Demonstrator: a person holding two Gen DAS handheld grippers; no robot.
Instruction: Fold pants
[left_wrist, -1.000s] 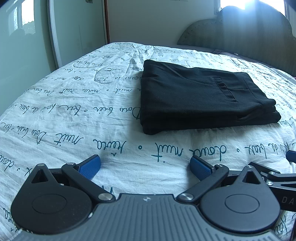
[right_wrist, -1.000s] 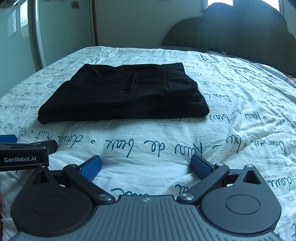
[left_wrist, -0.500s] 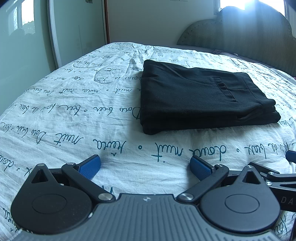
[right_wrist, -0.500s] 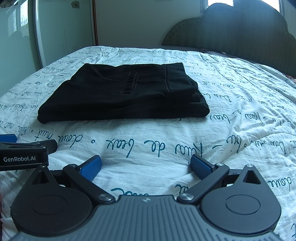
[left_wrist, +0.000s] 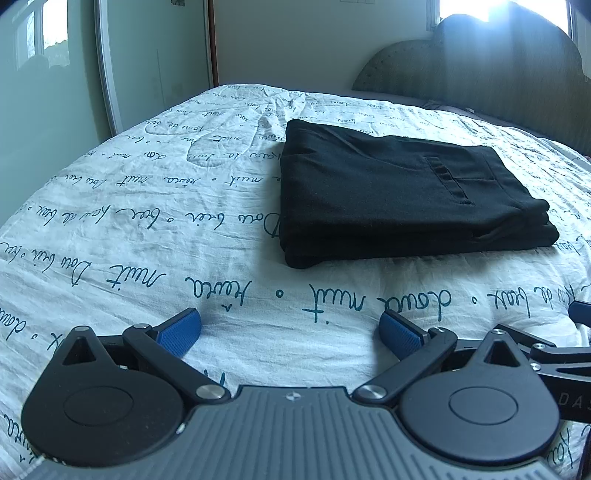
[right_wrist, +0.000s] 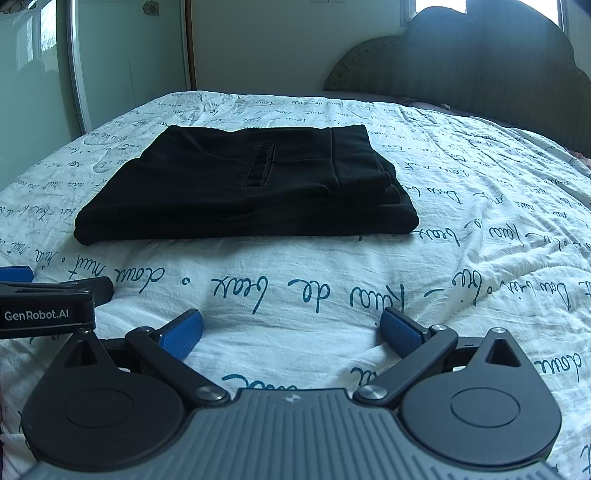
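Observation:
Black pants (left_wrist: 399, 199) lie folded in a flat rectangular stack on the bed, a back pocket facing up; they also show in the right wrist view (right_wrist: 251, 184). My left gripper (left_wrist: 291, 330) is open and empty, low over the bedspread in front of the stack's left corner. My right gripper (right_wrist: 291, 330) is open and empty, in front of the stack's right half. Both are apart from the pants. The left gripper's side shows at the left edge of the right wrist view (right_wrist: 44, 306).
The bed has a white bedspread (right_wrist: 480, 206) with teal handwriting. A dark padded headboard (right_wrist: 461, 66) stands at the back right. Mirrored wardrobe doors (left_wrist: 48, 92) stand on the left, with a bright window above the headboard.

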